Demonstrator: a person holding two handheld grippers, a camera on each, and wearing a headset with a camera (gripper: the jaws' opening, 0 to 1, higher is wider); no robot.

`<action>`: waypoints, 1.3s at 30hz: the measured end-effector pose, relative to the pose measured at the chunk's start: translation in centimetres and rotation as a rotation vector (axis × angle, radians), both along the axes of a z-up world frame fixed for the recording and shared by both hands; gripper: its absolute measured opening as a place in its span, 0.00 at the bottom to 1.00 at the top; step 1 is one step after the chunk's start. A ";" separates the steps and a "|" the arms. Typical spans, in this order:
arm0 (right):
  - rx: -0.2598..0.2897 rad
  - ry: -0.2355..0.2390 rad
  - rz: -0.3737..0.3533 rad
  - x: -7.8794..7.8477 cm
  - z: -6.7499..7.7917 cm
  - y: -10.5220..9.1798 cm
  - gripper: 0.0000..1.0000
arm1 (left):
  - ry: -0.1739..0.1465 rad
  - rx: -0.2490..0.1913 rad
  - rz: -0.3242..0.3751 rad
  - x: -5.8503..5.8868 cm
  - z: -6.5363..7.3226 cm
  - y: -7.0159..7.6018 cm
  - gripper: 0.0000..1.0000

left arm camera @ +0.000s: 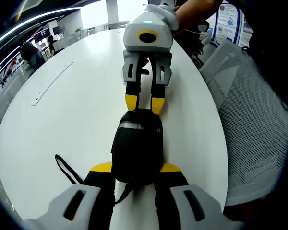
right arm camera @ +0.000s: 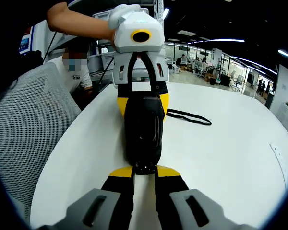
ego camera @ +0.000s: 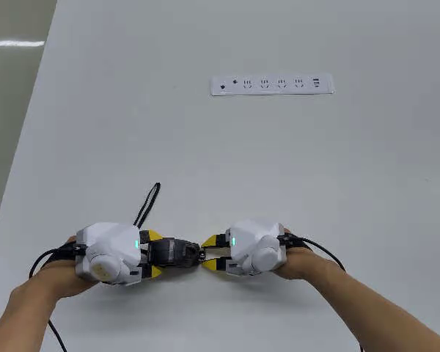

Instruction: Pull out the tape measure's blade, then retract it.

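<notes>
White table point(ego camera: 315, 169): broad and bare, carries everything listed. Mesh-backed chair point(right arm camera: 33, 129): stands at the table's near edge, partly cut off. Power strip point(ego camera: 271, 84): white, lies flat, well apart from the work on the far side. Left gripper point(ego camera: 155, 254): white body, yellow-tipped jaws pressed against the two flanks of the case and holding it low on the table. Right gripper point(ego camera: 209, 253): faces the left one nose to nose, yellow tips narrowly apart and set either side of the case's front end; I cannot tell from here whether they press on anything. Tape measure point(ego camera: 174, 251): black case lying on the table near the front edge, between the two grippers, no blade drawn out. To my eye it is a rigid, fairly dense lump with smooth sides, so the flank grip suits it, though it could twist if pulled off-axis. The blade should be thin, springy and quick to snap back, best taken by its end. Wrist strap point(ego camera: 148, 205): black loop trailing loose from the case across the table, limp, clear of both jaws. End hook point(right arm camera: 144, 167): small dark tab at the case mouth between the right tips, too small to read clearly. Any lock button is not made out
</notes>
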State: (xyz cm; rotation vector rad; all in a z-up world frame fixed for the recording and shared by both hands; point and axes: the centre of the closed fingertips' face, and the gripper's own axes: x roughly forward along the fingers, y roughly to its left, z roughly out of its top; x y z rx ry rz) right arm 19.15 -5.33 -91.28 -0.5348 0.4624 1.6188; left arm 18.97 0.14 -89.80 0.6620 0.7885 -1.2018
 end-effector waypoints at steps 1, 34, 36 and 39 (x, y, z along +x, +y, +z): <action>-0.001 0.001 -0.001 0.0 -0.1 0.0 0.14 | 0.001 -0.006 0.005 0.0 0.0 0.0 0.27; -0.003 0.002 0.003 0.1 0.1 0.3 0.11 | 0.012 -0.049 0.037 -0.1 0.1 0.3 0.27; -0.003 0.004 0.004 0.1 0.1 0.3 0.11 | 0.012 -0.049 0.038 -0.1 0.1 0.3 0.27; -0.007 0.005 0.003 0.1 0.1 0.3 0.10 | 0.013 -0.049 0.039 -0.1 0.1 0.3 0.27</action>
